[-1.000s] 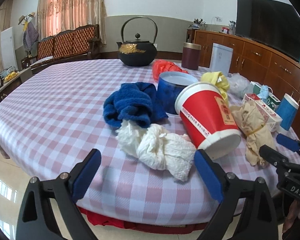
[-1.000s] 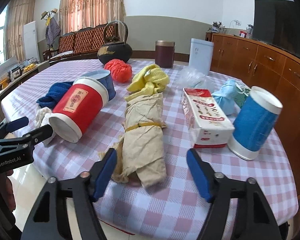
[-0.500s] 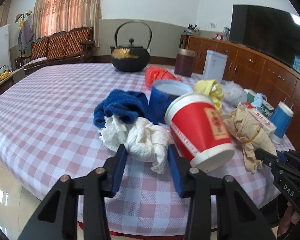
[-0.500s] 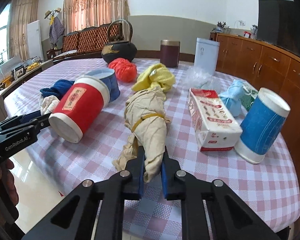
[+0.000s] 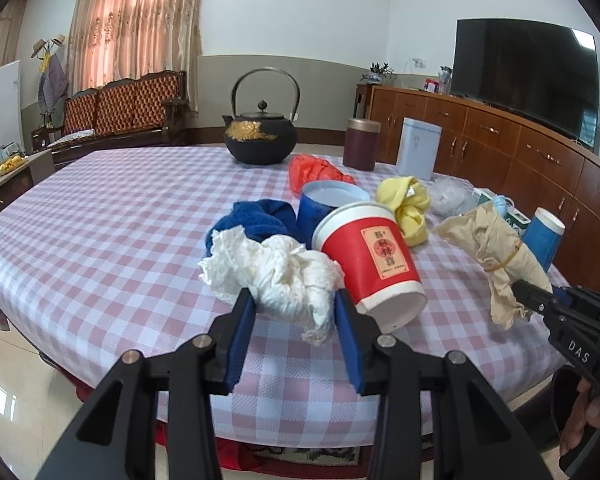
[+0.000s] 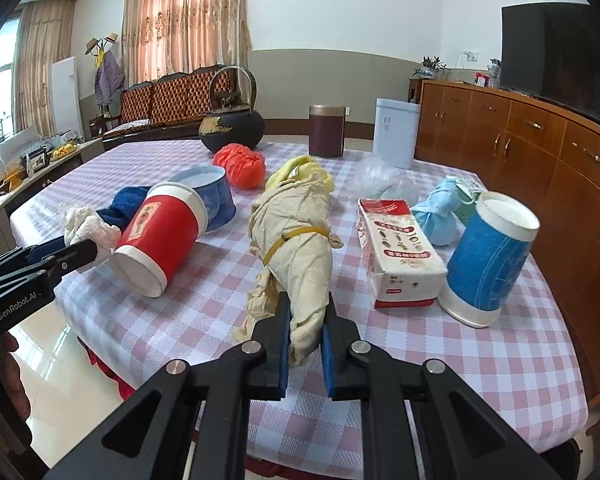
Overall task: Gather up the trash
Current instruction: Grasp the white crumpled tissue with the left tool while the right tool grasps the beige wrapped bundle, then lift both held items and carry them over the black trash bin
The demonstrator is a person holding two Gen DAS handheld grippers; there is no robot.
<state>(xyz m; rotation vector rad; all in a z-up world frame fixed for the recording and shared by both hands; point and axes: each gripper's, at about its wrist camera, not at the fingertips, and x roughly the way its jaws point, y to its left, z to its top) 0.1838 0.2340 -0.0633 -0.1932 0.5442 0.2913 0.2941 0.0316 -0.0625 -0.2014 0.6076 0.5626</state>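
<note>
now both tongs, open a second ago, grip trash: left tongs (image 5: 294,310) the white tissue wad (image 5: 276,276), right tongs (image 6: 305,330) the tan bundle (image 6: 300,248).

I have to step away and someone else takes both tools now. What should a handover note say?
Left tool: shut on the white paper wad.
Right tool: shut on the tan bundle, near its end.
Both pieces are at the table's front edge; no bin in view.
Done: two pieces gripped.
Left: bin them, then red cup, blue cup, carton and the other wads.
</note>
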